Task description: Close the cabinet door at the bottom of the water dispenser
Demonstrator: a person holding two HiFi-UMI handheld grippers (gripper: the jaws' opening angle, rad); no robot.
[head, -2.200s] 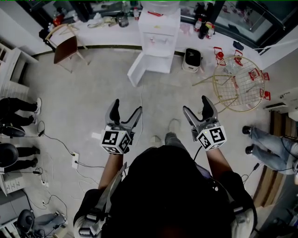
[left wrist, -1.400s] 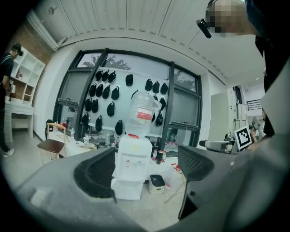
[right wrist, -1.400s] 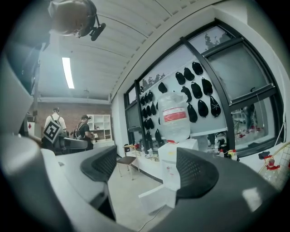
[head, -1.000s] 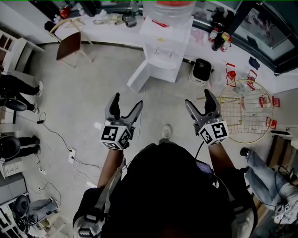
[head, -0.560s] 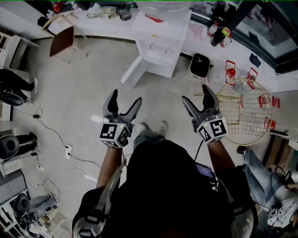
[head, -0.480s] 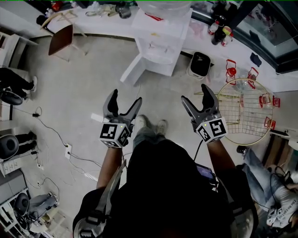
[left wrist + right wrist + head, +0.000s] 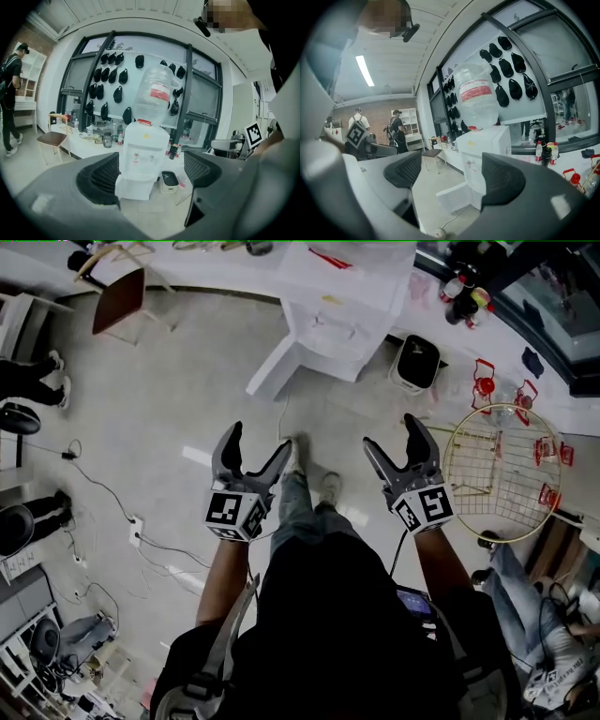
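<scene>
The left gripper point(image 7: 259, 439) and right gripper point(image 7: 390, 433) both have their jaws apart, holding nothing. The water dispenser point(image 7: 342, 310) is well ahead of them, and its cabinet door point(image 7: 273, 368) is swung open on the left gripper's side. Only the gripper views show the bottle point(image 7: 157, 96) on top. The cabinet's inside is hard to make out.

White water dispenser point(image 7: 342, 307) stands upright; its white bottom cabinet door point(image 7: 273, 370) swung wide open.

White water dispenser point(image 7: 345, 307) and white cabinet door point(image 7: 273, 372) ahead of the jaws, clear bottle point(image 7: 157, 83) with red label, grey left gripper point(image 7: 260, 438) and right gripper point(image 7: 392, 432), black-and-white marker cubes point(image 7: 234, 517), gold wire rack point(image 7: 494, 474).
</scene>
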